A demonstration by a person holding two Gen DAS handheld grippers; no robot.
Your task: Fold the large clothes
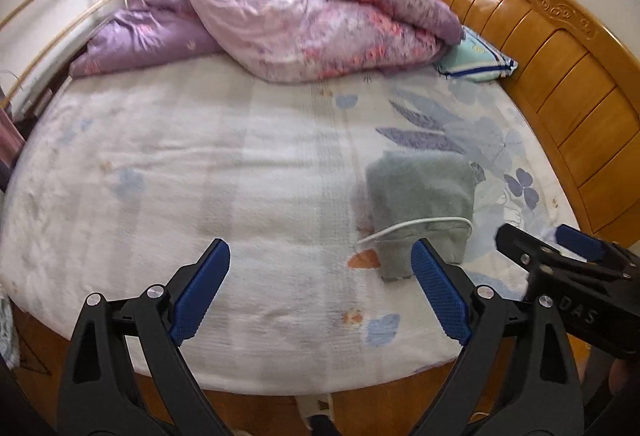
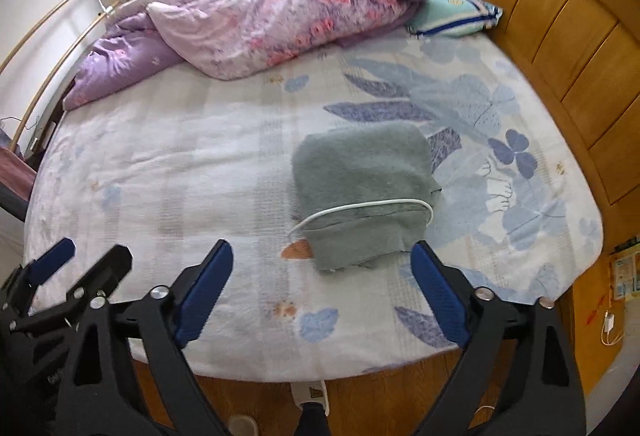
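Observation:
A grey-green garment (image 1: 420, 196) lies folded into a compact block on the right half of the bed, with a white drawstring (image 1: 416, 226) looped across it. It also shows in the right wrist view (image 2: 364, 188), with the drawstring (image 2: 360, 206). My left gripper (image 1: 320, 292) is open and empty, above the bed's near edge, left of the garment. My right gripper (image 2: 322, 292) is open and empty, just in front of the garment. Each gripper shows in the other's view: the right one (image 1: 548, 248) and the left one (image 2: 86, 262).
The bed sheet (image 1: 200, 176) is pale with blue flowers. A rumpled purple floral quilt (image 1: 304, 24) lies at the far side. A teal pillow (image 1: 476, 56) rests by the wooden headboard (image 1: 560, 76) on the right. Wooden floor (image 2: 380, 400) lies below the bed's near edge.

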